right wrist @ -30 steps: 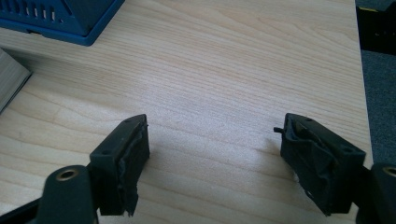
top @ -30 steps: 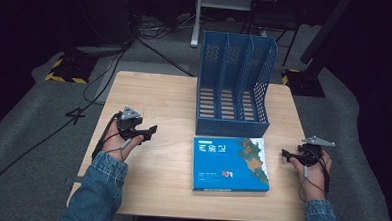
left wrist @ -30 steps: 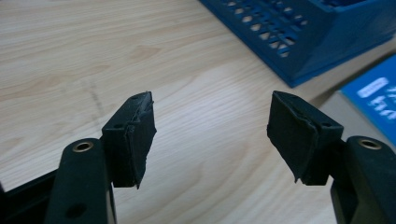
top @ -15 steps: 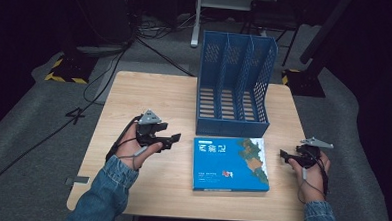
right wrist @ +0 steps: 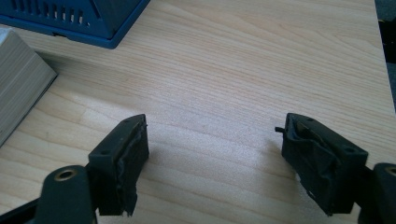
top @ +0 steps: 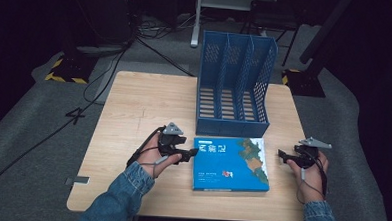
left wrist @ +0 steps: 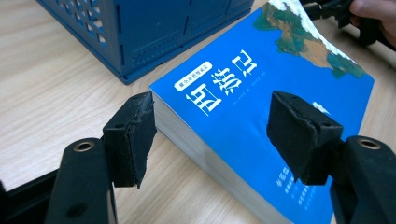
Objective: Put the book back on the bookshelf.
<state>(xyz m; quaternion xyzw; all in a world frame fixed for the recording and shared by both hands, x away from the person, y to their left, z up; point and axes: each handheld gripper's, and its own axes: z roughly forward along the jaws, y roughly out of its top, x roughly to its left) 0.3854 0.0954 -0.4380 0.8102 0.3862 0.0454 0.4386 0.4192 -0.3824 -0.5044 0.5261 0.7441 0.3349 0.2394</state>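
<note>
**A:** High view first: where does the work stand?

**B:** A thick blue book (top: pixel 230 163) lies flat on the tabletop (top: pixel 134 113), just in front of the blue three-slot file holder (top: pixel 235 84), whose slots look empty. The left gripper (top: pixel 191 152) has its tips at the book's left edge. The right gripper (top: pixel 282 155) rests on the tabletop to the book's right, a little apart from it.

**A:** And the fingers?

**B:** Spread wide on both. In the left gripper view the left gripper (left wrist: pixel 212 133) straddles the near corner of the book (left wrist: pixel 261 107): one of its fingers (left wrist: pixel 133 135) sits beside the page edge, the other is over the cover, neither pressing. In the right gripper view the right gripper (right wrist: pixel 215 165) holds nothing, bare wood between its pads.

**A:** So which step?

**B:** I'd judge it the approach for a grasp, likely to stand the book into the file holder. The next move calls for getting one finger under the edge of the book, since it lies flat; tilting it up first may be needed, perhaps with the right gripper steadying the far side.

**A:** Any writing?

**B:** Large white Chinese characters on the cover, above a smaller white label too small to read, with a painted landscape on the far part.
</note>
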